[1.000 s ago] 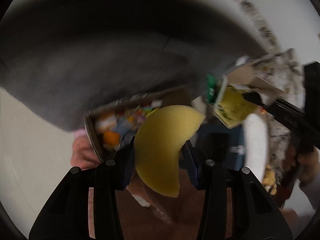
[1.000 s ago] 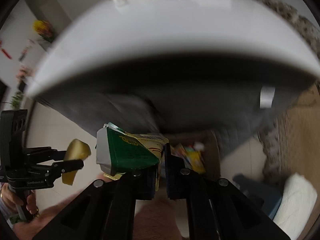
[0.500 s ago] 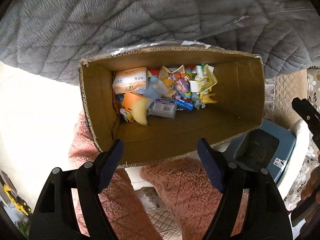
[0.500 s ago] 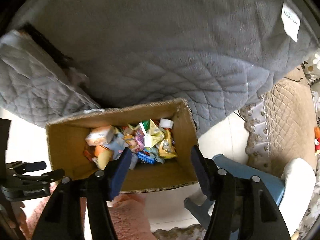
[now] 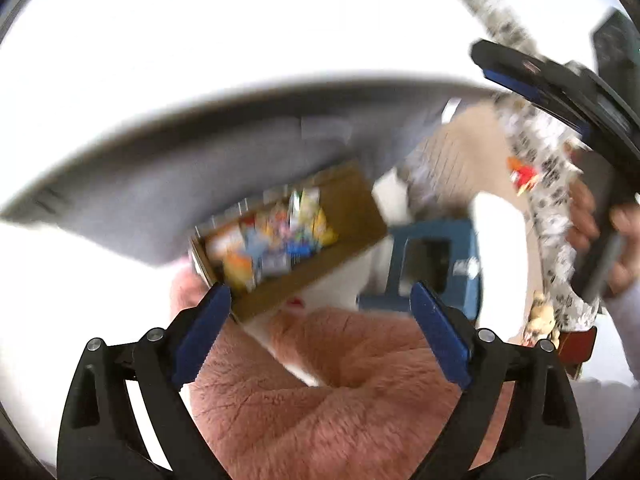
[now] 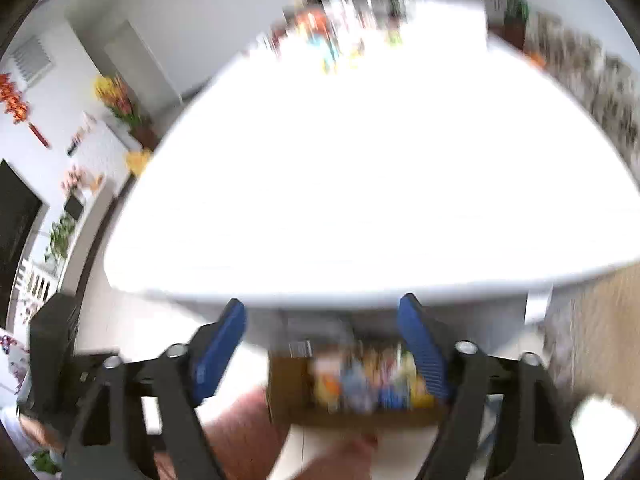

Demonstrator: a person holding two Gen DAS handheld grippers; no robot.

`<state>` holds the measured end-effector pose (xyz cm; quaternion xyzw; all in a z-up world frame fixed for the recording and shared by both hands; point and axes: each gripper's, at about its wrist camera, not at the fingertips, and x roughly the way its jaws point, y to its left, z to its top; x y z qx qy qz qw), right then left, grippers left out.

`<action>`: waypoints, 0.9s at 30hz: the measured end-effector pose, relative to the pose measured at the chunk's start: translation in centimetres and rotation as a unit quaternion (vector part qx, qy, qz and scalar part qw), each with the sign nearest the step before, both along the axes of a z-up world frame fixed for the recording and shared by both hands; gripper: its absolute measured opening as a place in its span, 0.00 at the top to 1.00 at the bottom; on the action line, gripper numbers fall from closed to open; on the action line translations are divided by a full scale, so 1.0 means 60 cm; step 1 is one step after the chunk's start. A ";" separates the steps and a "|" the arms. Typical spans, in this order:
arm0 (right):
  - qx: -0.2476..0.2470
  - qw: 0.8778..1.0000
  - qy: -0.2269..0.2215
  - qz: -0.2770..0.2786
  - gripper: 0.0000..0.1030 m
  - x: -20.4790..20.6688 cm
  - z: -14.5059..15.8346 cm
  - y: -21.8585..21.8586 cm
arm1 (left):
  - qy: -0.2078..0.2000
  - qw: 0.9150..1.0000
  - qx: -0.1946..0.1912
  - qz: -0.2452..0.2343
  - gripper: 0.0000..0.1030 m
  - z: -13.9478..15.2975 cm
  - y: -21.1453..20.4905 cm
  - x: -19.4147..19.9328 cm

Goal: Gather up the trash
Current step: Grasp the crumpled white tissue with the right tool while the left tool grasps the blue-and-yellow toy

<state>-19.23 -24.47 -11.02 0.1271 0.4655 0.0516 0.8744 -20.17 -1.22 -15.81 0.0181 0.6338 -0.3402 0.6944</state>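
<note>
A cardboard box (image 5: 352, 216) holding several colourful wrappers and packets stands on the floor under a white table's edge. It also shows, blurred, low in the right wrist view (image 6: 288, 400). My left gripper (image 5: 320, 300) is open and empty, above and in front of the box. My right gripper (image 6: 322, 312) is open and empty, raised toward the white tabletop (image 6: 360, 180). The right gripper's body shows at the upper right of the left wrist view (image 5: 560, 92).
A grey quilted cover (image 5: 180, 168) hangs from the table. A blue stool (image 5: 436, 264) stands right of the box. Pink fuzzy legs (image 5: 340, 392) fill the foreground. Small items (image 6: 340, 28) sit at the table's far edge. Both views are motion-blurred.
A second ago the left gripper held a yellow sponge piece and the right a green carton; both were released into the box. Both grippers have since swung upward, away from the box.
</note>
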 end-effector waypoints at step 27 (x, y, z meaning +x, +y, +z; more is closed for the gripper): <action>-0.017 0.994 -0.001 -0.112 0.66 0.418 0.026 0.068 | -0.089 0.995 -0.030 0.034 0.12 0.093 0.085 0.504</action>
